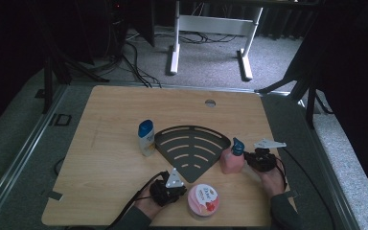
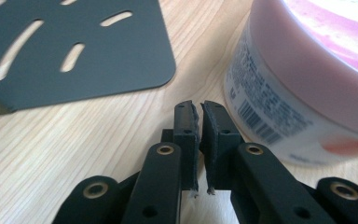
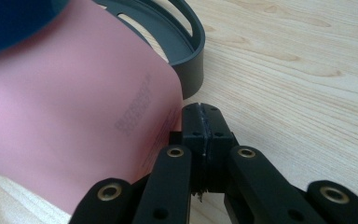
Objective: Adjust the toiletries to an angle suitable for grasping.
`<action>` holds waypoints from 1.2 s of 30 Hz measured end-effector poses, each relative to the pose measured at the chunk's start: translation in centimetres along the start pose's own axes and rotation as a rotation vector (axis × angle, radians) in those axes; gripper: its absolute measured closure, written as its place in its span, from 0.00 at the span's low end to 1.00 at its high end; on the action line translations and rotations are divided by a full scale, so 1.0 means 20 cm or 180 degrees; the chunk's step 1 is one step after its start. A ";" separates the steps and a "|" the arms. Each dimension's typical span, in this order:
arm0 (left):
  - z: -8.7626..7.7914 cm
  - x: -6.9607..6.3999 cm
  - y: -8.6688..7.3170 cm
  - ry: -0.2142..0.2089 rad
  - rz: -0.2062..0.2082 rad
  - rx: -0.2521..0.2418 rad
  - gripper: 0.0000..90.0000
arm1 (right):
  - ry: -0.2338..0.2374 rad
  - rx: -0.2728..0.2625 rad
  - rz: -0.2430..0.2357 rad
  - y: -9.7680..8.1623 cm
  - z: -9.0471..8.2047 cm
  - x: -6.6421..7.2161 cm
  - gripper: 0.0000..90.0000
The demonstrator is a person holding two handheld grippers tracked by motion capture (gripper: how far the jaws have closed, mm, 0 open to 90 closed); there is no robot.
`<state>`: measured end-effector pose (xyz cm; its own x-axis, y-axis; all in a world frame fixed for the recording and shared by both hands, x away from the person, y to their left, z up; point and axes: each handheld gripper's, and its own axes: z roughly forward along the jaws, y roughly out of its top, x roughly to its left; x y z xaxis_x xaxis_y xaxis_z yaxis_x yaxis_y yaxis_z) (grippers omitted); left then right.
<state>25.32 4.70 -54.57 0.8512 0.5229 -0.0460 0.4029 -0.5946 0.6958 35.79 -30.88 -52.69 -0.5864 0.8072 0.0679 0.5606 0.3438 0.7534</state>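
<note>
Tabletop (image 1: 110,158): a pale wood board carried everything, its far part left bare.

Shelf tray (image 1: 191,147): the dark fan-shaped tray with slotted floor lay flat at the middle, its curved wall to the far side and its point toward me. I judged it the place the toiletries were meant to go, since all three stood round its edges.

Cream jar (image 1: 203,201): the round pink-lidded tub sat flat on its base at the near edge, just beside the tray's point. It has no long axis to speak of; its lid faced straight up, and in the left gripper view its barcode side (image 2: 261,122) faced my tool.

Pink bottle (image 1: 232,159): it stood upright just beside the tray's right corner, long axis vertical, blue cap on top. I took it as the thing my right hand was working on, nudged from the side rather than lifted.

Small bottle (image 1: 146,137): white with a blue cap, upright off the tray's left corner, well apart from both hands.

Left tool (image 2: 199,117): low over the tabletop just left of the jar, jaws all but pressed together with a thin slit between them and nothing in it; I could not tell whether it touched the jar.

Right tool (image 3: 201,122): jaws pressed fully together, empty, tips right at the pink bottle's lower wall beside the tray rim.
</note>
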 end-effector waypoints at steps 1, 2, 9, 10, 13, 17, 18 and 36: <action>-0.01 0.00 -0.01 -0.0004 -0.0020 -0.0026 0.95 | -0.0002 0.0001 -0.0003 0.00 0.00 0.00 1.00; -0.03 0.00 -0.01 -0.0009 -0.0007 -0.0028 0.96 | -0.0005 0.0001 -0.0006 0.00 0.00 0.00 1.00; -0.13 -0.07 -0.07 -0.0060 0.0056 -0.0053 0.99 | 0.0000 0.0000 -0.0031 -0.01 -0.02 0.01 1.00; -0.15 -0.07 -0.07 -0.0087 0.0057 -0.0065 0.99 | 0.0002 0.0004 -0.0036 -0.02 -0.02 0.01 1.00; -0.18 -0.10 -0.09 -0.0154 0.0064 -0.0075 1.00 | 0.0007 0.0007 -0.0037 -0.02 -0.02 0.01 0.99; -0.18 -0.13 -0.11 -0.0202 0.0100 -0.0033 1.00 | 0.0002 0.0017 -0.0039 -0.02 -0.02 0.01 1.00; -0.17 -0.14 -0.11 -0.0247 0.0112 -0.0019 1.00 | 0.0001 0.0017 -0.0039 -0.02 -0.02 0.01 1.00; -0.06 -0.20 0.02 -0.0404 0.0279 -0.0042 1.00 | 0.0010 0.0030 -0.0047 -0.03 -0.02 0.01 1.00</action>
<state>21.74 3.19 -53.23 0.9188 0.3876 -0.0743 0.3216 -0.6260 0.7104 35.19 -31.04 -52.85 -0.5965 0.8005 0.0590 0.5574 0.3602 0.7481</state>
